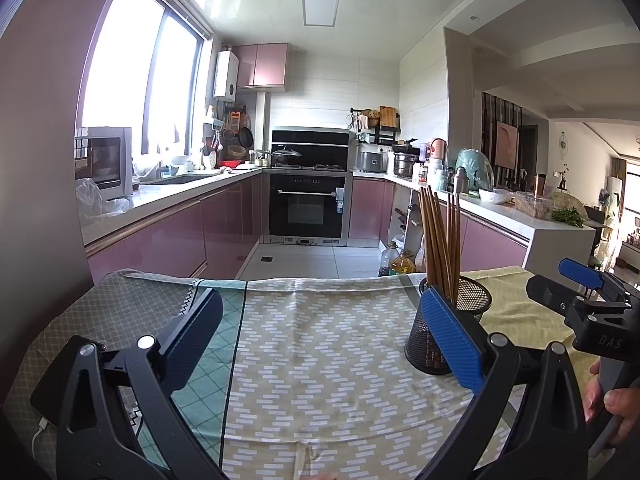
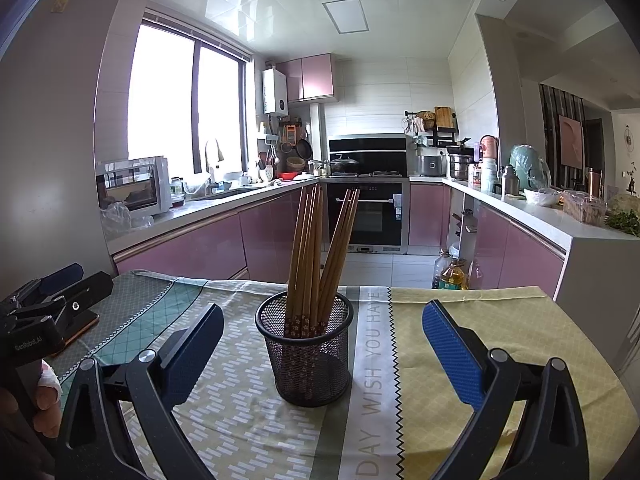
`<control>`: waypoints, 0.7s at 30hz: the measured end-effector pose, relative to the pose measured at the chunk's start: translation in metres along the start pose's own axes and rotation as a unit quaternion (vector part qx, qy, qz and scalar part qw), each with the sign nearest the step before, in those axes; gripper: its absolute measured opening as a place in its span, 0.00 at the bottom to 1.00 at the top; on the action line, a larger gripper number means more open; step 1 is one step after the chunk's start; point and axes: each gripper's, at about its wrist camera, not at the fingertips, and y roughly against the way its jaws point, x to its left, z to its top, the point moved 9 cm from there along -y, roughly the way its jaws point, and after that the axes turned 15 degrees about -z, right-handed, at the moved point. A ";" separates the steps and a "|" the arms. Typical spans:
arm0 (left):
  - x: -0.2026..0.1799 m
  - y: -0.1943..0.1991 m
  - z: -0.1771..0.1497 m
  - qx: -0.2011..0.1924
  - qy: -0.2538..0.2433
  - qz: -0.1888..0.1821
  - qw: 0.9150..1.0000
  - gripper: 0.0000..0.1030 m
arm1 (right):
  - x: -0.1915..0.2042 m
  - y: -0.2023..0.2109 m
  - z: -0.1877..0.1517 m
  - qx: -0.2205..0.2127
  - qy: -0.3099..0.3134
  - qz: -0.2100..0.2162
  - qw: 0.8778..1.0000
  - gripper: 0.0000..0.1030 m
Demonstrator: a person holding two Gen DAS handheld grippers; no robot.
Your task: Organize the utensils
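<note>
- Right gripper [image 2: 322,346], nearest in the right wrist view: two blue-padded fingers spread wide, holding nothing, low over the table.
- Left gripper [image 1: 320,344], nearest in the left wrist view: fingers also spread wide & empty, over the patterned tablecloth [image 1: 320,360] near the table's front edge.
- A hand [image 1: 614,404] shows at the right of the left view, gripping the other tool's handle.
- Black wire-mesh holder [image 2: 308,354] stands upright on the cloth, about mid-table, w/ a bundle of wooden chopsticks [image 2: 320,256] in it, tips fanned upward & leaning on the rim.
- Relative to tools: holder sits straight ahead of the right gripper, between its open fingers but a little beyond the tips, not touching. For the left gripper it's off to the right, partly hidden behind the right finger.
- Handling, as a guess: chopsticks are light, stiff, smooth & thin, so they'd likely slip or twist in a loose pinch; best taken mid-shaft above the rim, pads across the sticks. Mesh holder looks light & could tip if the sticks get dragged sideways.
- Beyond the table's far edge: kitchen w/ pink cabinets [image 2: 192,252], oven [image 2: 370,216], bright window.
</note>
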 end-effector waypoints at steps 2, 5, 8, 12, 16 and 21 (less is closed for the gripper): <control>0.000 -0.001 0.000 0.001 0.000 -0.001 1.000 0.95 | 0.000 0.000 0.000 0.000 0.000 0.000 1.000 0.94; 0.000 0.000 0.000 0.000 -0.001 -0.001 1.000 0.95 | 0.000 0.000 0.000 -0.001 0.000 0.000 1.000 0.94; 0.000 0.000 0.001 0.001 0.000 0.000 1.000 0.95 | 0.000 0.000 0.001 0.000 0.000 0.000 1.000 0.94; 0.000 -0.001 -0.003 0.002 0.000 0.000 1.000 0.95 | 0.000 -0.001 0.001 0.001 -0.001 0.000 1.000 0.94; 0.000 -0.001 -0.003 0.002 0.000 0.000 1.000 0.95 | 0.000 -0.001 0.001 0.000 -0.001 0.000 1.000 0.94; -0.001 -0.001 -0.005 0.003 0.000 -0.001 1.000 0.95 | 0.000 -0.001 0.001 0.001 -0.001 0.000 1.000 0.94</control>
